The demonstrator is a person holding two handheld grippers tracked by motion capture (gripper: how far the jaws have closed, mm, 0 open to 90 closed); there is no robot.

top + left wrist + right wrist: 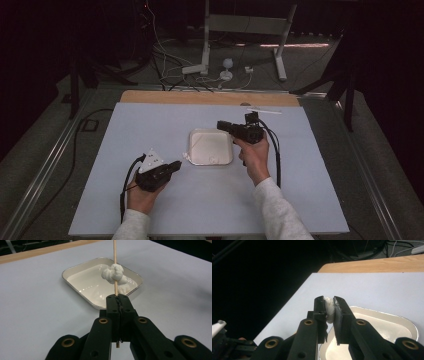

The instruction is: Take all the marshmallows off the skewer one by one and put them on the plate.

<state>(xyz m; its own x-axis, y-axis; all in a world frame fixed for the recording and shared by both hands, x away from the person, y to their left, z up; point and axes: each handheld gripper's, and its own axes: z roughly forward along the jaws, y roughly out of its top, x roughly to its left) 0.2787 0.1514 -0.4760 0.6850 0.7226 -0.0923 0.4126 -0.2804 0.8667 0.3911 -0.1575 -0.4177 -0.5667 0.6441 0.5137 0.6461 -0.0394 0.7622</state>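
Note:
My left gripper (117,298) is shut on a thin wooden skewer (115,255) that points up and away, with a lumpy white soft mass (113,275) threaded on it just beyond the jaws. From above, the left gripper (177,164) sits at the left front corner of the white tray (196,136), and the white mass (186,156) hangs by that corner. The right gripper (329,300) is shut on a small white soft piece (329,311), over the tray's (387,317) edge. In the high view, the right gripper (220,124) is held above the tray's far right corner.
A pale blue mat (150,125) covers the table, with a wooden edge (200,97) behind. A thin white strip (263,111) lies at the back of the mat. Cables (170,75) and stand legs (280,55) are on the floor beyond.

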